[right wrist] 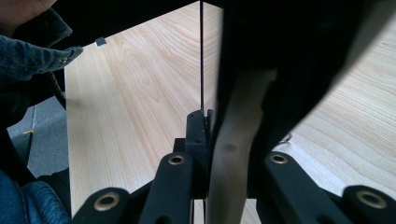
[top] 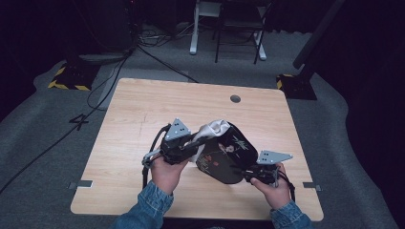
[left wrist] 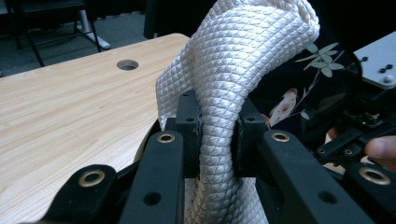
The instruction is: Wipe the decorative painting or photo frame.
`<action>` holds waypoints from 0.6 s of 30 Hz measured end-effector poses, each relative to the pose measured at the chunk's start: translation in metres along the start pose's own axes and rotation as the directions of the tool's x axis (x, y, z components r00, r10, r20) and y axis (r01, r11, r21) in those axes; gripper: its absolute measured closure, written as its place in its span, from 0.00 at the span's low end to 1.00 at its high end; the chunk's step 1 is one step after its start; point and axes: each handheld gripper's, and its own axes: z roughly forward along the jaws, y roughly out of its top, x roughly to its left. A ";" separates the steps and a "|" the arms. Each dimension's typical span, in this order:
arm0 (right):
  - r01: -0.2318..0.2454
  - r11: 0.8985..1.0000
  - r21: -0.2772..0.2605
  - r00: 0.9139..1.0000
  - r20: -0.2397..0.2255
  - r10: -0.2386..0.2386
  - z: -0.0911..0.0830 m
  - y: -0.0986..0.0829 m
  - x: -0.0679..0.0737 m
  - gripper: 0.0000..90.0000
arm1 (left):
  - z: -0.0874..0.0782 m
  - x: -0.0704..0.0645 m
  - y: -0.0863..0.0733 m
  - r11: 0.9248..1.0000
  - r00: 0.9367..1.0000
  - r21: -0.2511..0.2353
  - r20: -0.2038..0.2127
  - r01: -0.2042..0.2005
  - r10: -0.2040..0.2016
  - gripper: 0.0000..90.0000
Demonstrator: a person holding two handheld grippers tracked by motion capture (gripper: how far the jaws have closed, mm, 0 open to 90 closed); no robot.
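White quilted lining (left wrist: 243,60) clamped in left hand-held gripper (left wrist: 217,135), partly drawn from black bag (top: 224,155); right hand-held gripper (right wrist: 229,140) clamps bag's edge. Extraction seems unfinished.

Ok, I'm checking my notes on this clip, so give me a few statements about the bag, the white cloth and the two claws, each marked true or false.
1. The left claw is shut on the white quilted cloth. True.
2. The black bag has a flower print. True.
3. The right claw hangs open above the table, gripping nothing. False: it is shut on the black bag's edge.
4. The white quilted cloth lies flat on the table, away from the bag. False: it is held up at the bag's upper end.
5. The table has a round hole near its far edge. True.
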 end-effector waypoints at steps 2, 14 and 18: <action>0.002 1.000 0.002 1.000 0.000 -0.002 0.000 0.000 0.000 0.89 | 0.002 0.000 0.000 1.000 1.000 0.006 0.003 0.000 0.000 0.85; 0.011 1.000 0.015 1.000 0.002 -0.011 0.001 0.002 0.001 0.89 | 0.017 -0.022 0.005 0.997 0.997 0.042 0.049 -0.059 0.057 0.85; 0.010 1.000 0.016 1.000 0.003 -0.010 0.002 0.002 0.002 0.89 | 0.024 -0.031 0.006 0.995 0.994 0.057 0.068 -0.087 0.083 0.85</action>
